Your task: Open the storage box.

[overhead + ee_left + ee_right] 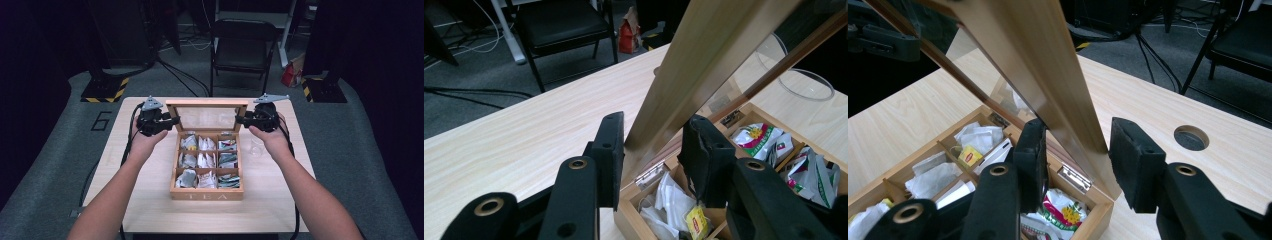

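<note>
A wooden tea box [206,193] sits mid-table, its glass-paned lid [207,103] standing upright. Sachets [207,161] fill its compartments. My left gripper [175,121] is at the lid's left side; in the left gripper view the lid's wooden side rail [684,75] runs between the jaws of that gripper [651,145], and both pads press on it. My right gripper [239,119] is at the lid's right side. In the right gripper view the lid's rail [1048,65] passes between the jaws of the right gripper [1075,150], close against one pad with a slim gap at the other.
A clear glass cup [256,146] stands on the table just right of the box, close to my right wrist. A cable hole [1191,137] is cut in the tabletop behind the box. A black folding chair [242,42] stands beyond the far edge.
</note>
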`<action>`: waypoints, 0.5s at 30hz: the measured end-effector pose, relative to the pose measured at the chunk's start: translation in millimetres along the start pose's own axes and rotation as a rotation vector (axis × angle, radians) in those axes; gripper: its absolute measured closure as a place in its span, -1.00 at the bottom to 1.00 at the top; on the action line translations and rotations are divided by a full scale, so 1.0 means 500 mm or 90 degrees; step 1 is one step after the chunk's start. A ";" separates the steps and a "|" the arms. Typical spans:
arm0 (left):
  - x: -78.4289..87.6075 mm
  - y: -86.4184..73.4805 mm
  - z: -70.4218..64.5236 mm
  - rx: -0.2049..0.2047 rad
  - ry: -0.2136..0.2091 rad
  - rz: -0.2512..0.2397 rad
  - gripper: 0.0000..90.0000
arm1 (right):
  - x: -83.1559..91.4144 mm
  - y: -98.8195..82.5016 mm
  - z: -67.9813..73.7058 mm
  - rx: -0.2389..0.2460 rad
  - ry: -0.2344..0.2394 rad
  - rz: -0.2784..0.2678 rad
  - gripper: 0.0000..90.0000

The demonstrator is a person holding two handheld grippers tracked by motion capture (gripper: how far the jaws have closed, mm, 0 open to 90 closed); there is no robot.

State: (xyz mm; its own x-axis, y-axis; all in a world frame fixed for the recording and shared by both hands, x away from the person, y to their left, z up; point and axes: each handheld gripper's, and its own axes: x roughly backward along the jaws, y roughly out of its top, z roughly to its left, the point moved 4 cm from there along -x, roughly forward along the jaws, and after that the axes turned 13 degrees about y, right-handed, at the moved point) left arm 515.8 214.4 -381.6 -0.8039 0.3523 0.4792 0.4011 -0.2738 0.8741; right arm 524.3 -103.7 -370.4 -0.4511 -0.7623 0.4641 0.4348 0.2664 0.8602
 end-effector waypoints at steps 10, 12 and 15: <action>-0.005 0.005 0.004 0.002 -0.004 0.005 0.39 | -0.018 -0.014 -0.013 0.001 -0.012 0.010 0.24; -0.005 0.005 0.005 0.002 -0.004 0.005 0.39 | -0.023 -0.019 -0.017 0.000 -0.016 0.019 0.24; -0.006 0.005 0.006 0.003 -0.005 0.004 0.39 | -0.030 -0.025 -0.023 -0.003 -0.017 0.018 0.24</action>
State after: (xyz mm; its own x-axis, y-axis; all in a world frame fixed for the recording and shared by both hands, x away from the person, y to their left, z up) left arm 520.6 215.2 -380.5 -0.7983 0.3574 0.4847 0.4079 -0.2712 0.8718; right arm 534.4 -102.6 -390.6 -0.4594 -0.7386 0.4934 0.4513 0.2844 0.8459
